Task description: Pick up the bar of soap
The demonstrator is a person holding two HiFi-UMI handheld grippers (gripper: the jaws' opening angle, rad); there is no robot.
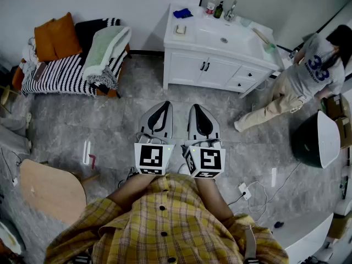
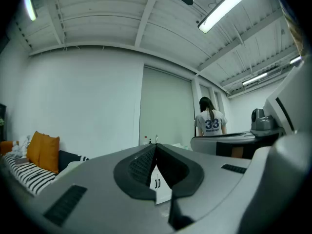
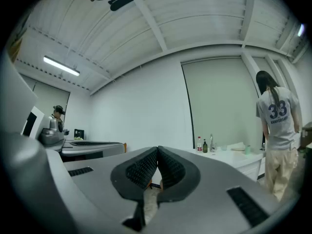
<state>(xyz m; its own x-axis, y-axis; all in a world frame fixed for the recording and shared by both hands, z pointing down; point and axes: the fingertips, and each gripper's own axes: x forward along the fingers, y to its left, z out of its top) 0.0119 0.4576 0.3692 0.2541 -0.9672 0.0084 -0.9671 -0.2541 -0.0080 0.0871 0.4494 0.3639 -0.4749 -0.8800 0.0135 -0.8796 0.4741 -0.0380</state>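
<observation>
The bar of soap point(image 1: 180, 30) lies pale on a small dish at the left end of the white vanity counter point(image 1: 193, 37), far ahead of me. My left gripper point(image 1: 163, 105) and right gripper point(image 1: 196, 108) are side by side over the grey floor, well short of the vanity and pointing toward it. In the left gripper view the left gripper point(image 2: 155, 147) has its dark pads pressed together with nothing between them. The right gripper point(image 3: 157, 150) is likewise shut and empty.
A blue cloth point(image 1: 182, 13), bottles point(image 1: 211, 5) and a faucet point(image 1: 231, 10) stand on the counter by the sink basin point(image 1: 223, 39). A person point(image 1: 308, 73) stands right of the vanity. A sofa point(image 1: 66, 65) with orange cushions sits at the left. A power strip and cable point(image 1: 245, 191) lie on the floor.
</observation>
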